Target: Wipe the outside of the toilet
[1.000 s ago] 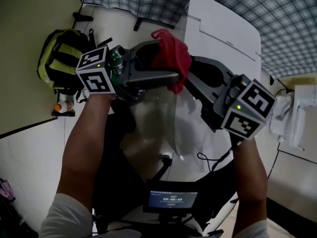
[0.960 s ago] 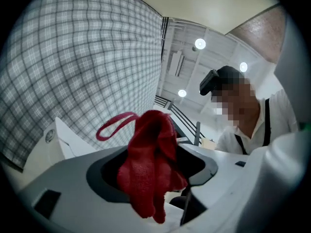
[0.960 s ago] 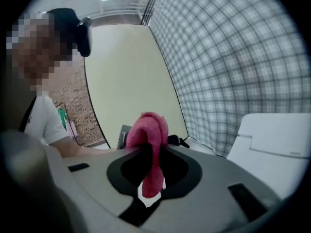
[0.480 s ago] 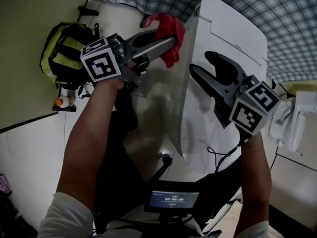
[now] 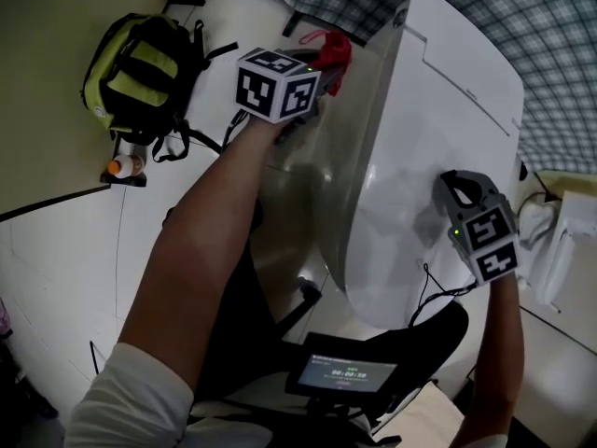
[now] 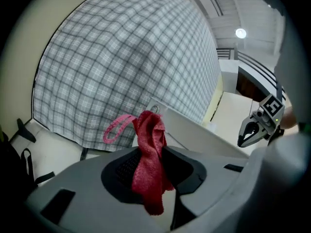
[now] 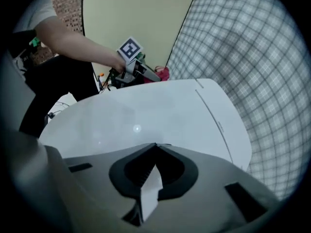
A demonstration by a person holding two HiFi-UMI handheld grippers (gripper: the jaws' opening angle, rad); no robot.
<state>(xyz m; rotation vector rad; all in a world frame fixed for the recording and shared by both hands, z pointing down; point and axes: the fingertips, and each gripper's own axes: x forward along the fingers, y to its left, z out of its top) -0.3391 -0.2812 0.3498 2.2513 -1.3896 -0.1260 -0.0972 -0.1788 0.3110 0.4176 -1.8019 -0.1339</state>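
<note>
The toilet (image 5: 420,138) was white and glossy, its lid down, a thin seam crossing the far end. Its length ran away from the person: rounded front nearest them, back end toward the checked wall (image 5: 522,26). The left gripper (image 5: 315,71) had just been closing and was clamped on a crumpled red cloth (image 6: 149,178) with a pink loop, which hung lengthwise down between the jaws, just beside the lid's far left edge. The right gripper (image 7: 156,147) pointed steeply down over the lid's right side; its jaws had just snapped together, empty
</note>
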